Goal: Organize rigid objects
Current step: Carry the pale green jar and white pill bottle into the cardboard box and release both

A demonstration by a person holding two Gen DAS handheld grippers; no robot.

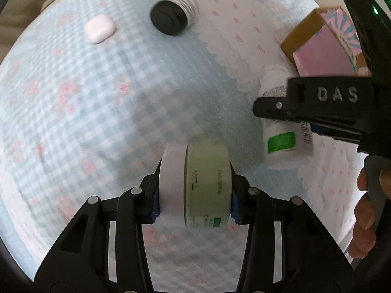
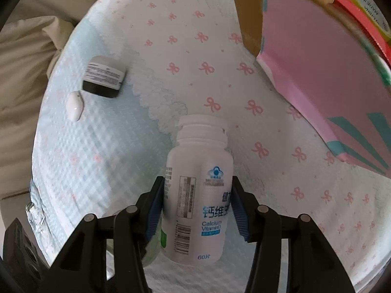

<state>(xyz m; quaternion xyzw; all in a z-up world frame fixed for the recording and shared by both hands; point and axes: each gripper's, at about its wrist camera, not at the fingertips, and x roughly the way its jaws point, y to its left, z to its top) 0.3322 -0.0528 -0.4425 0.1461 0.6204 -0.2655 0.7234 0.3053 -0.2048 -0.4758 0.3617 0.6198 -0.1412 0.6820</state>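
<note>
Bed quilt, gingham and bows; both tongs loaded.
Left tongs clamp green jar; right tongs clamp calcium bottle, above quilt near pink box.

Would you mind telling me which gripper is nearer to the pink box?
Right. The right gripper, shut on the white bottle, sits just beside the pink box; the left gripper, holding the green jar, is farther back.

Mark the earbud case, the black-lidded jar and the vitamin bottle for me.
earbud case (image 1: 100, 28), left wrist view, middle of its top face.
black-lidded jar (image 1: 168, 17), left wrist view, on the black lid.
vitamin bottle (image 2: 195, 195), right wrist view, on the label, between the gripper fingers.
</note>
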